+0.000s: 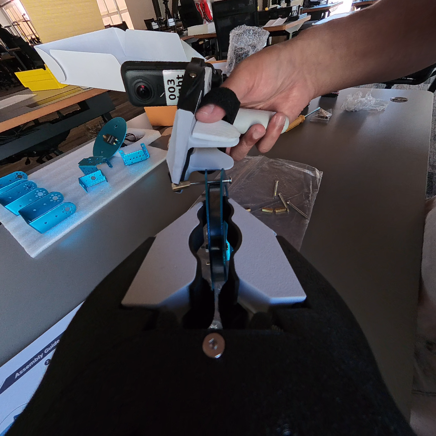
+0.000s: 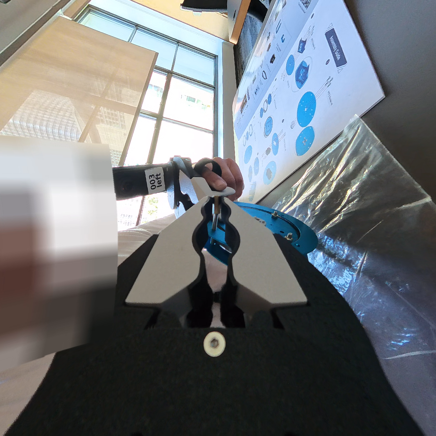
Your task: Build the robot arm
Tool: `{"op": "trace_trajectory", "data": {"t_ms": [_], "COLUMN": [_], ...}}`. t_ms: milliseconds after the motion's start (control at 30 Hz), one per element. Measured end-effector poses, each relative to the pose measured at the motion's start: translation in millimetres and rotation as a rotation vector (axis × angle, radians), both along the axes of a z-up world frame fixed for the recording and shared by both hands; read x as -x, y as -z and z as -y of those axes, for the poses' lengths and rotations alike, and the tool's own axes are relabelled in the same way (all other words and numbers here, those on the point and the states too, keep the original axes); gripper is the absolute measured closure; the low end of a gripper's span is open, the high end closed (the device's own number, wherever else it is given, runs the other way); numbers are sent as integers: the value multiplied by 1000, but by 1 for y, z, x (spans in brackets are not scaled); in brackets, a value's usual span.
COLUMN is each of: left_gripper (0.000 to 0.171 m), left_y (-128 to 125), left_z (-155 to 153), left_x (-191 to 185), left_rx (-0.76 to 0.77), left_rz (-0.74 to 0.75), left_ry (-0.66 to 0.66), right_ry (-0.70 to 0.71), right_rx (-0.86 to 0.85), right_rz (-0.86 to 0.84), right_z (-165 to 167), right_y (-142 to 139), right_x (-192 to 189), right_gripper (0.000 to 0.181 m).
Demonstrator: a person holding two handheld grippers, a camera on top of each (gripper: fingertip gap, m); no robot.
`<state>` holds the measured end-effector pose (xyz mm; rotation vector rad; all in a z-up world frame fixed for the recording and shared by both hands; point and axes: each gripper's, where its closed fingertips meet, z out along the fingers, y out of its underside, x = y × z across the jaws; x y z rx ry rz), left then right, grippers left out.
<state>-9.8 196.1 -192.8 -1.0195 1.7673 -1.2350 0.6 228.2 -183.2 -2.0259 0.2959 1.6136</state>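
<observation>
My left gripper (image 1: 215, 203) is shut on a blue disc assembly (image 1: 213, 238), two round blue plates held edge-on above the grey table (image 1: 354, 212). A long screw (image 1: 212, 182) passes through the plates near their top edge. My right gripper (image 2: 215, 198) is shut on a brass standoff (image 2: 215, 208) at the screw's end. In the left wrist view the right gripper (image 1: 177, 186) comes down from above in a hand (image 1: 271, 94), and the standoff (image 1: 180, 187) sits at its tips. The right wrist view shows the flat face of the blue plates (image 2: 278, 227) and the left gripper (image 2: 188, 188) beyond.
A white foam sheet (image 1: 70, 226) at left carries several blue brackets (image 1: 47, 207) and a blue disc with a servo (image 1: 109, 136). A clear plastic bag (image 1: 278, 179) bears loose screws (image 1: 283, 200) and brass standoffs (image 1: 273, 209). A printed sheet of diagrams (image 2: 306, 94), a white box (image 1: 94, 59) and a screwdriver (image 1: 299, 120) lie around. Both grippers' tips are close together, under 4 cm apart.
</observation>
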Motion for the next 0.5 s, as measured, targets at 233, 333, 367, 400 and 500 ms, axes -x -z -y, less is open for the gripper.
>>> {"op": "trace_trajectory", "data": {"t_ms": [233,333,367,400,500], "left_gripper": [160,160,160,160,160], "left_y": [1,1,1,1,1], "left_z": [-1,-1,-1,-1,-1], "left_x": [-1,-1,-1,-1,-1], "left_rx": [4,4,3,1,-2], "left_rz": [-1,-1,-1,-1,-3], "left_ry": [-4,-6,-6,-7,-9], "right_ry": [6,13,13,16,10], "right_rx": [3,5,6,5,2], "right_rz": [-9,-13,-11,-6,23], "right_z": [2,2,2,2,4], "right_y": [1,1,1,1,1], "right_x": [-1,-2,-3,-4,-6], "right_gripper": [177,177,177,177,177]}}
